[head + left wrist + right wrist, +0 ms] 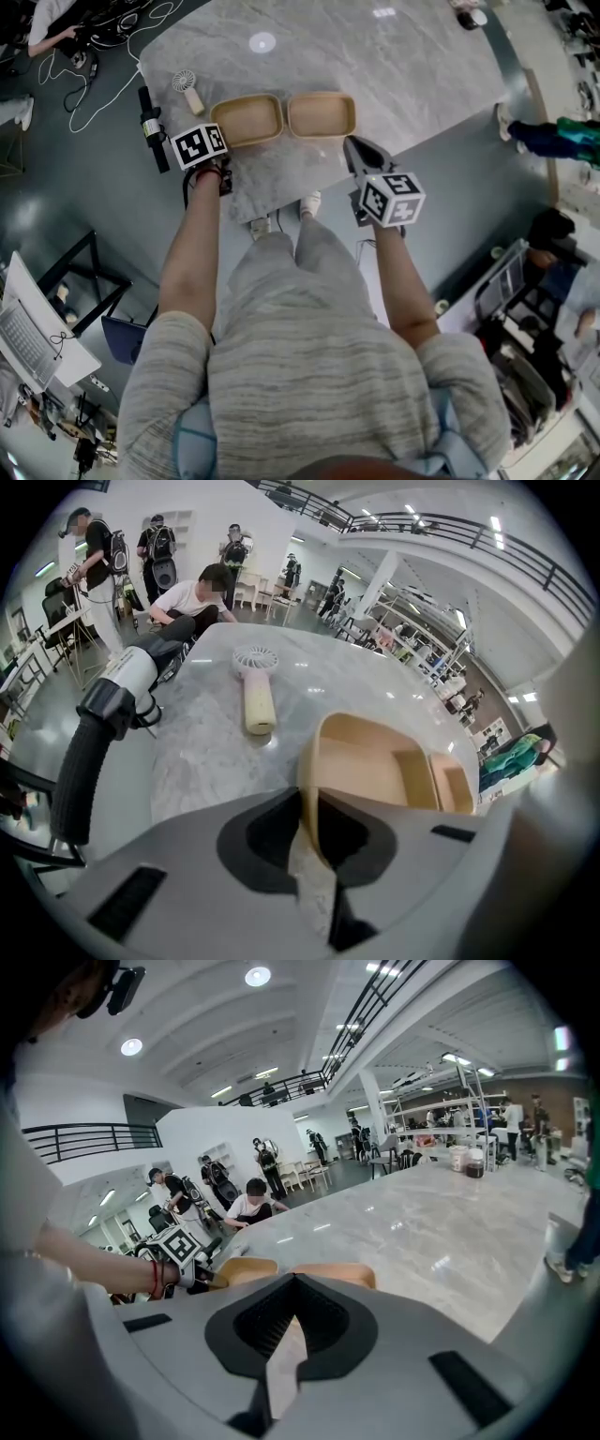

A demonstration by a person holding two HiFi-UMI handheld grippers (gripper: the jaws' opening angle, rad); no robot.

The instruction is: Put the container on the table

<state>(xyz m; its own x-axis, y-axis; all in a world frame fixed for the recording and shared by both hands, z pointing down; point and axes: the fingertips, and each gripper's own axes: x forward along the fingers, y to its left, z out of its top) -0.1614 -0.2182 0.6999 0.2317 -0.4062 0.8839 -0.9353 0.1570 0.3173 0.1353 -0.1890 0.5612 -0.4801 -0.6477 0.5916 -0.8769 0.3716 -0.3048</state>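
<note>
Your left gripper is clamped on the left wall of the open container, which sits just above the middle of the head view, apparently resting on the table near its front edge. Your right gripper hangs closed and empty just off the container's lower right corner. The set-down looks all but done, so the next move calls for easing the left jaws apart and drawing back without dragging the container.
</note>
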